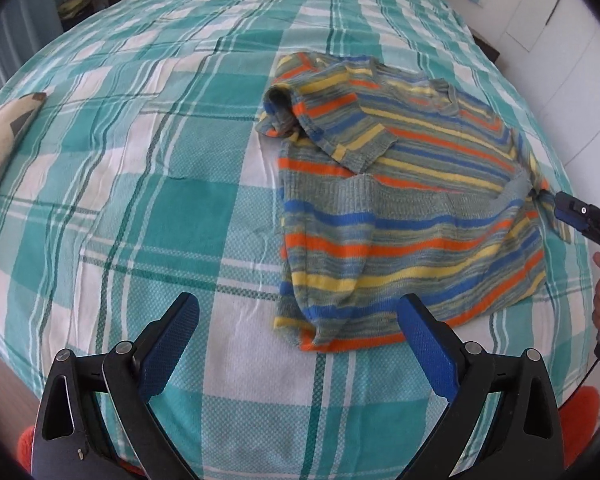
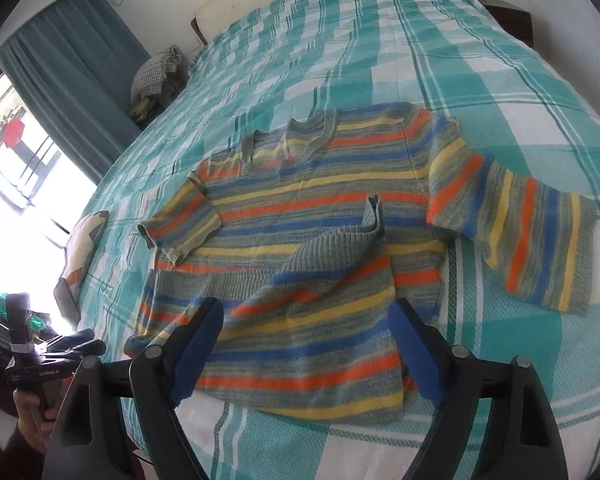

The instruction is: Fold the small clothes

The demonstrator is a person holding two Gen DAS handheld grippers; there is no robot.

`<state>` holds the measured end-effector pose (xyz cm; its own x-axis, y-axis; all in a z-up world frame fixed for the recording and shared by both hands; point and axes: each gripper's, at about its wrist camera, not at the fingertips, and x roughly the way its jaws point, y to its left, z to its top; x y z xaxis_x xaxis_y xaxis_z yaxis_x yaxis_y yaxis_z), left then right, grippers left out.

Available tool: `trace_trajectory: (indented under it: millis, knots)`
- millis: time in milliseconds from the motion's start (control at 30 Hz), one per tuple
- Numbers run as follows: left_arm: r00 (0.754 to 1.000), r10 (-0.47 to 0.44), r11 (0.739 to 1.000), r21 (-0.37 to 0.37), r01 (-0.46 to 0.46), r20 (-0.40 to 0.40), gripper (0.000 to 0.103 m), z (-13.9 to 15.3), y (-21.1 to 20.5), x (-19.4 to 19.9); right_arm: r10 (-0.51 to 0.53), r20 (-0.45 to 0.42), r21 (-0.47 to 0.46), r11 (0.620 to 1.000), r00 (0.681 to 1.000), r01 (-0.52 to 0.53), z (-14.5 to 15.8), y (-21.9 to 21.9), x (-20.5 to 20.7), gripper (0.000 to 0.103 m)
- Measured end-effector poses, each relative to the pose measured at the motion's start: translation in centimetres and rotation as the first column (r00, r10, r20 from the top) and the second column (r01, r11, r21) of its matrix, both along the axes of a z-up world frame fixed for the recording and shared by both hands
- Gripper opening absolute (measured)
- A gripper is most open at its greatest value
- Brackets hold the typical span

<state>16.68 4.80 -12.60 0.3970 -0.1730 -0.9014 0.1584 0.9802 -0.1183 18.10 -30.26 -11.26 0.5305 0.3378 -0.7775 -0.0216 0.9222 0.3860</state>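
Right wrist: left hand-held gripper [image 2: 85, 340] body lettering blurred, unreadable; striped sweater [image 2: 300, 248] unlabelled

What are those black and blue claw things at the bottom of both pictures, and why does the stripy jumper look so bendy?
Those claws are grippers, a bit like big tongs. A person holds one in each hand. Each gripper has a small camera on it that looks out along its two fingers, so you get two pictures. One shows the left gripper, the other the right gripper. The lens is very round, and that makes everything look curved. The striped sweater lies on a bed with a green and white checked cover. One sleeve sticks out to the side, and the bottom edge is flipped up a little. Both grippers are open and hold nothing right now.
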Motion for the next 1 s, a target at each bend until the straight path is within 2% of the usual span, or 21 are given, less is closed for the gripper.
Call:
trace_trajectory:
  millis: [67, 133, 167, 200, 233, 267, 300, 333, 367, 500, 600, 667, 733, 800, 867, 900, 933, 967, 1000]
  knots:
    - [0.999, -0.028, 0.998, 0.063, 0.027, 0.017, 0.099, -0.7, -1.5, 2.0, -0.010, -0.051, -0.019, 1.000, 0.999, 0.009, -0.8, 0.5, 2.8, 0.085]
    - [0.999, -0.046, 0.994, 0.101, 0.046, -0.001, 0.092, -2.0, -2.9, 4.3, -0.058, -0.127, -0.011, 0.998, 0.990, 0.057, -2.5, 0.1, 5.2, 0.085]
    - [0.998, -0.057, 0.992, 0.114, 0.059, -0.022, 0.079, -2.9, -3.4, 5.4, -0.087, -0.155, -0.002, 0.996, 0.984, 0.087, -3.4, -0.3, 6.1, 0.085]
    - [0.997, -0.068, 0.990, 0.124, 0.073, -0.048, 0.062, -3.8, -4.1, 6.2, -0.107, -0.174, 0.014, 0.994, 0.979, 0.111, -4.3, -0.6, 6.8, 0.080]
    - [0.995, -0.075, 0.989, 0.126, 0.084, -0.073, 0.051, -4.6, -4.5, 6.8, -0.120, -0.186, 0.039, 0.991, 0.975, 0.129, -5.0, -0.9, 7.4, 0.061]
    - [0.994, -0.074, 0.988, 0.127, 0.084, -0.084, 0.029, -5.1, -4.7, 7.2, -0.129, -0.196, 0.059, 0.988, 0.972, 0.143, -5.8, -1.3, 7.8, 0.047]
    - [0.996, -0.064, 0.989, 0.130, 0.072, -0.069, 0.017, -5.1, -4.8, 7.4, -0.139, -0.189, 0.054, 0.987, 0.972, 0.151, -6.0, -1.5, 7.9, 0.010]
    - [0.996, -0.062, 0.991, 0.117, 0.068, -0.057, 0.012, -4.7, -4.6, 7.3, -0.149, -0.176, 0.043, 0.986, 0.973, 0.159, -5.9, -1.6, 7.7, 0.004]
    - [0.997, -0.068, 0.993, 0.090, 0.071, -0.043, 0.009, -4.0, -4.2, 7.0, -0.148, -0.150, 0.056, 0.986, 0.978, 0.158, -5.4, -1.7, 7.1, 0.004]
    - [0.990, -0.130, 0.991, -0.033, 0.132, 0.057, 0.007, 0.1, -1.3, 3.1, -0.010, 0.021, 0.092, 0.996, 1.000, 0.008, -0.1, -1.2, 1.2, 0.004]
    - [0.980, -0.174, 0.975, -0.120, 0.186, 0.099, 0.007, 3.1, 1.7, -1.9, 0.079, 0.115, 0.076, 0.993, 0.990, -0.088, 4.0, -0.3, -6.9, 0.004]
    - [0.969, -0.223, 0.962, -0.138, 0.236, 0.107, 0.007, 4.2, 3.4, -5.9, 0.105, 0.128, 0.048, 0.993, 0.986, -0.112, 5.0, 0.5, -12.8, 0.004]
    - [0.957, -0.282, 0.954, -0.082, 0.287, 0.075, 0.007, 3.9, 3.9, -9.6, 0.090, 0.061, 0.054, 0.994, 0.994, -0.093, 4.0, 1.2, -17.6, 0.004]
    - [0.947, -0.322, 0.947, -0.005, 0.322, -0.004, 0.009, 2.5, 3.6, -12.4, 0.043, -0.079, 0.030, 0.999, 0.996, -0.041, 1.1, 1.8, -21.6, 0.004]
    - [0.947, -0.312, 0.947, 0.047, 0.316, -0.078, 0.009, 1.4, 4.1, -13.7, -0.003, -0.251, -0.006, 1.000, 0.968, 0.001, -2.3, 1.8, -24.2, 0.008]
    - [0.952, -0.292, 0.954, 0.043, 0.296, -0.088, 0.011, 1.4, 4.7, -14.0, -0.032, -0.308, -0.012, 0.999, 0.951, 0.030, -3.4, 1.6, -25.1, 0.012]
    - [0.960, -0.268, 0.962, 0.020, 0.271, -0.086, 0.016, 1.7, 5.4, -14.1, -0.065, -0.331, 0.004, 0.998, 0.941, 0.070, -3.9, 0.8, -25.7, 0.017]
    - [0.970, -0.232, 0.973, -0.012, 0.232, -0.074, 0.036, 2.1, 6.3, -14.0, -0.094, -0.320, 0.032, 0.993, 0.943, 0.110, -3.6, -0.1, -26.1, 0.021]
    - [0.982, -0.184, 0.982, -0.043, 0.182, -0.047, 0.062, 2.7, 7.2, -13.8, -0.127, -0.293, 0.055, 0.987, 0.948, 0.150, -3.0, -1.0, -26.4, 0.034]
